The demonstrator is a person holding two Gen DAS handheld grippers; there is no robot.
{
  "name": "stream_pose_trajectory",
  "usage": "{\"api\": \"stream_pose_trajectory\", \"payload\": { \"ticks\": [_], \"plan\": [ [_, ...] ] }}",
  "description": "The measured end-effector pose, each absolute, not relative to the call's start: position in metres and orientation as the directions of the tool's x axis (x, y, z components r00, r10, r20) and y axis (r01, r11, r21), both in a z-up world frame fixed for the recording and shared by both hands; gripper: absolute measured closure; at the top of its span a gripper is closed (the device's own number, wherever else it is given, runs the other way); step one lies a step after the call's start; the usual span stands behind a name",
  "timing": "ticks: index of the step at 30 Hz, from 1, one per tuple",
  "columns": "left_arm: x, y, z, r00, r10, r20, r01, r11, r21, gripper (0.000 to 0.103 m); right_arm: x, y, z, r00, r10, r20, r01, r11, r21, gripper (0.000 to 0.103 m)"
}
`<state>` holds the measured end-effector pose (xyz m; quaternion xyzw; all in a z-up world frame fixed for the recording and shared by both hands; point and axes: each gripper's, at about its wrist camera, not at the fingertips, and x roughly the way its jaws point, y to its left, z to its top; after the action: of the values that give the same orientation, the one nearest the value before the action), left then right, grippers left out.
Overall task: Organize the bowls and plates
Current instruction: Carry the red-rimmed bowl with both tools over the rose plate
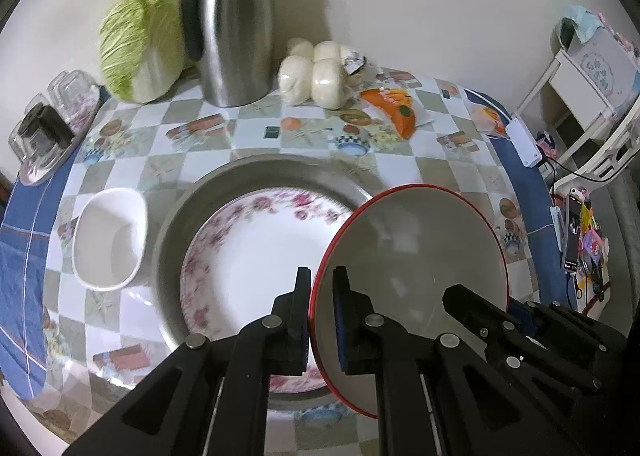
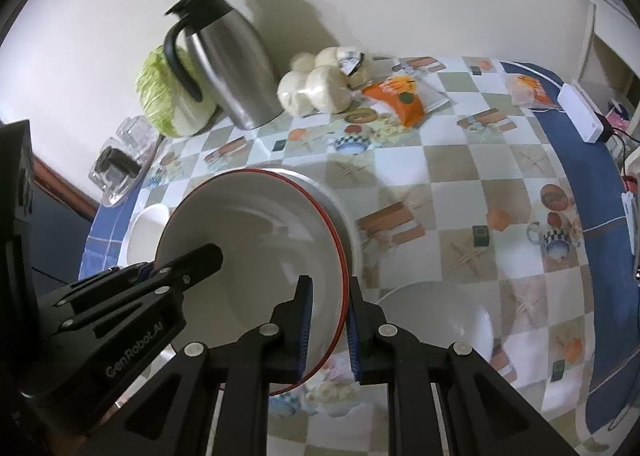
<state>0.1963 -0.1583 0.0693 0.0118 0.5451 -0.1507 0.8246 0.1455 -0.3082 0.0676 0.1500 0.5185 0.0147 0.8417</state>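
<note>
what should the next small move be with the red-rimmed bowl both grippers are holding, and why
Probably carry the red-rimmed bowl sideways over the floral plate and lower it there. The left gripper and right gripper each clamp opposite sides of its rim. It hangs tilted, partly over the plate, which lies in a metal tray with its centre bare.

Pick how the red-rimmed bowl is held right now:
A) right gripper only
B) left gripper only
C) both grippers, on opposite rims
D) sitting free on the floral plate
C: the left gripper and the right gripper each clamp a rim of the red-rimmed bowl, on opposite sides.
</note>
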Motion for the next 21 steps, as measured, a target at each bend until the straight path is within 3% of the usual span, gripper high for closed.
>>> {"api": "stream_pose_trajectory", "payload": {
  "ticks": [21],
  "plan": [
    [0.202,-0.086,0.045,0.347,-0.211,-0.914,0.176,0.972,-0.157,0.093,0.157,-0.226,0.05,0.404,0.201,-0.893,0.055,0.969,0.242,0.086]
  ]
}}
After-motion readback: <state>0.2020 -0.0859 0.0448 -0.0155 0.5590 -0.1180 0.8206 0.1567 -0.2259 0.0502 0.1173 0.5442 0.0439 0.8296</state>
